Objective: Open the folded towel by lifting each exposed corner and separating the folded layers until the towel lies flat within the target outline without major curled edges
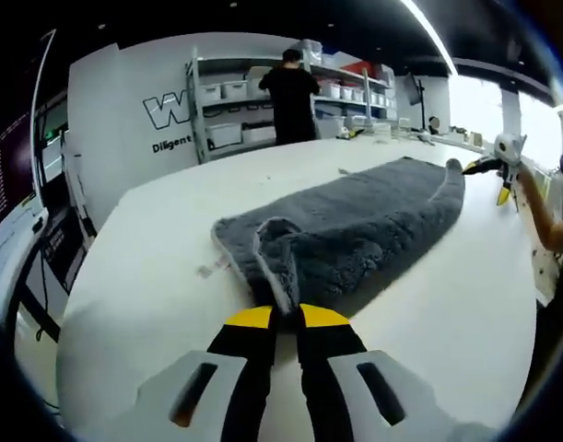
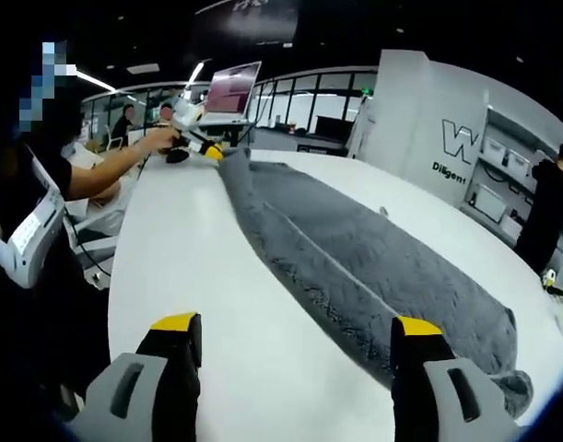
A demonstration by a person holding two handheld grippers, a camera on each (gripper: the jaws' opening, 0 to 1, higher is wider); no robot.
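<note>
In the left gripper view, the left gripper [image 1: 287, 316] sits nearest, its yellow-tipped jaws pressed together on a corner of the gray towel [image 1: 355, 226], pinching the lifted fold just above the white table [image 1: 143, 276]. The towel stretches away from that corner across the table as a long gray strip. At the towel's far end, another gripper [image 1: 496, 166] touches its edge, with a person's forearm [image 1: 537, 207] behind it.

In the right gripper view, the right gripper [image 2: 295, 331] has its jaws spread wide, holding nothing, with the towel [image 2: 355, 258] running between them and onward.

Beyond the towel, a white wall [image 1: 124, 129] carries a large "W" and smaller writing starting "Diligent". Beside it stand shelves [image 1: 235, 110] of bins, where a person in black [image 1: 288, 92] faces away. A laptop [image 2: 230, 97] sits past the towel's far end.
</note>
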